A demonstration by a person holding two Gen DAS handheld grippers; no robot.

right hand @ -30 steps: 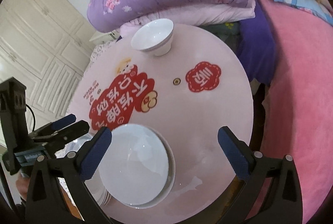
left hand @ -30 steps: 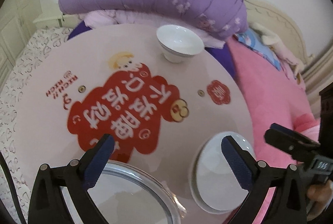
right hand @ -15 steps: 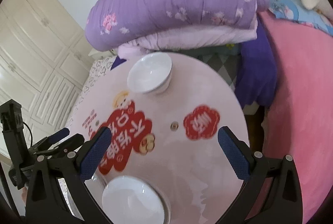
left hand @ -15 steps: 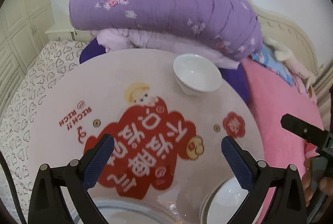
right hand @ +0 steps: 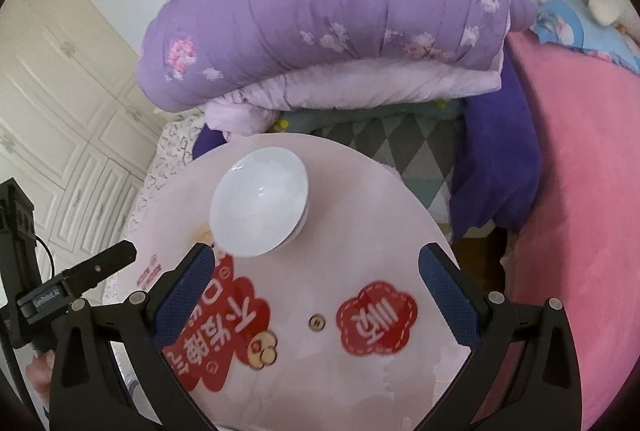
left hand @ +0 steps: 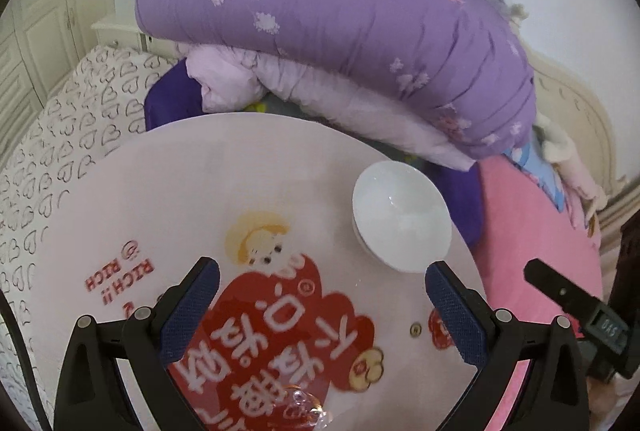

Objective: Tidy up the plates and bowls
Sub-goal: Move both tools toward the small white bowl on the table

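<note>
A white bowl (left hand: 402,217) stands upright near the far right edge of the round pink table (left hand: 160,199); the right wrist view shows the same bowl (right hand: 260,201) at the table's (right hand: 360,231) far left. My left gripper (left hand: 320,299) is open and empty, above the red print, short of the bowl. My right gripper (right hand: 316,285) is open too, its left fingertip (right hand: 192,279) just below the bowl's near rim. The plates seen earlier are out of both views, save a glass rim (left hand: 304,407) at the bottom of the left wrist view.
A rolled purple quilt (left hand: 340,23) lies on bedding behind the table. Pink bedding (right hand: 580,211) runs along the right. A heart-patterned sheet (left hand: 60,135) and cream cupboard doors (right hand: 60,111) are at the left. Each view shows the other gripper's body at its edge.
Both grippers have moved forward across the table toward the white bowl, which looms larger. The plates and glass dish near the front edge have slid out of view.
</note>
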